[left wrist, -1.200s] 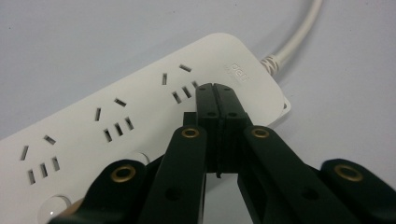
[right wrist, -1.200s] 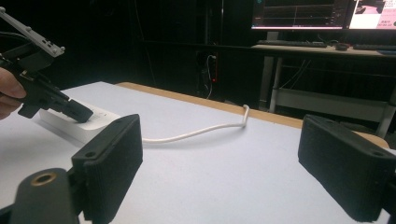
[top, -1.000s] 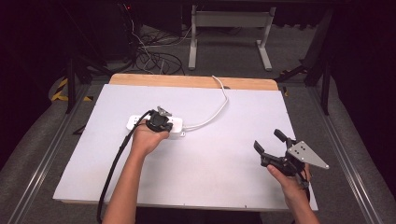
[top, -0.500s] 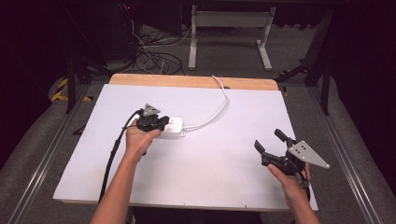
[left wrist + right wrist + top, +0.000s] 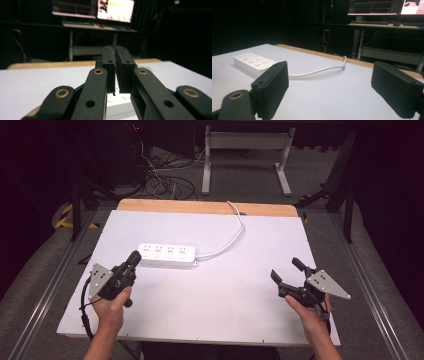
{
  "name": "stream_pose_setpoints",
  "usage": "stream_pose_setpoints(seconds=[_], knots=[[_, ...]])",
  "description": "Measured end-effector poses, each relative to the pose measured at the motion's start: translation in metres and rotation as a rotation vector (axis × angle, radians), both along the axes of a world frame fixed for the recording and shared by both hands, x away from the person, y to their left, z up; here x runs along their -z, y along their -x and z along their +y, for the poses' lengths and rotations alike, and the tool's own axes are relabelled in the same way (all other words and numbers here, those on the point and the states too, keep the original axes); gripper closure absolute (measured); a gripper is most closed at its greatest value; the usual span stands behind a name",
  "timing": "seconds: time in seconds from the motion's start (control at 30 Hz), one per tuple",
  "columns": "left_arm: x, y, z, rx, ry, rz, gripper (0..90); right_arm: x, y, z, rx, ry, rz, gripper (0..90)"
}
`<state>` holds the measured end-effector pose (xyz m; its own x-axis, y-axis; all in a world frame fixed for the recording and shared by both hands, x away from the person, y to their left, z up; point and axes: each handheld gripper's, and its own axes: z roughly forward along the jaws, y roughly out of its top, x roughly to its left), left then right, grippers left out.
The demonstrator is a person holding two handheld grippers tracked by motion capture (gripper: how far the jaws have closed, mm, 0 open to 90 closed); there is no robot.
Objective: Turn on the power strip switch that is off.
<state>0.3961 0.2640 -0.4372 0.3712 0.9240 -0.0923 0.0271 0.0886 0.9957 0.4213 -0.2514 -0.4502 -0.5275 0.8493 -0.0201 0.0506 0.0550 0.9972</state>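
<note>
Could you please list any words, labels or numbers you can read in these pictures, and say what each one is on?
None can be read.
Monitors: graph lines and text too blurred to read.
Power strip: no legible marking.
Left gripper and right gripper: no lettering visible.

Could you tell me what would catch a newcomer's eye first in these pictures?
Probably the white rectangular plastic power strip, lying left of centre on the white table top, with its white cord curving off over the far wooden edge. Next, the two black grippers: the left gripper shut, just short of the strip, and the right gripper wide open near the right edge.
</note>
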Motion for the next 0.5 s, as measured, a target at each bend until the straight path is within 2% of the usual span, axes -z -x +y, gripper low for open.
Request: stream_pose_setpoints(seconds=[0.1, 0.23, 0.33, 0.43, 0.47, 0.5], knots=[[-0.004, 0.007, 0.002, -0.049, -0.037, -0.034, 86.2, 0.000, -0.001, 0.001, -0.002, 0.003, 0.000, 15.1], [-0.003, 0.009, 0.007, -0.094, -0.035, -0.041, 86.1, 0.000, -0.002, 0.001, -0.004, -0.001, -0.001, 15.2], [-0.001, 0.007, 0.011, -0.109, -0.038, -0.039, 85.6, 0.000, -0.002, 0.000, -0.002, 0.001, -0.001, 15.2], [0.001, 0.004, 0.015, -0.087, -0.040, -0.039, 81.9, 0.000, -0.001, -0.001, 0.003, 0.000, 0.001, 15.2], [0.002, 0.002, 0.015, -0.091, -0.053, -0.064, 78.0, 0.000, -0.001, -0.001, 0.003, -0.001, 0.000, 15.2], [0.004, 0.000, 0.015, -0.107, -0.069, -0.109, 71.2, 0.000, -0.001, -0.001, 0.003, 0.000, 0.001, 15.2]])
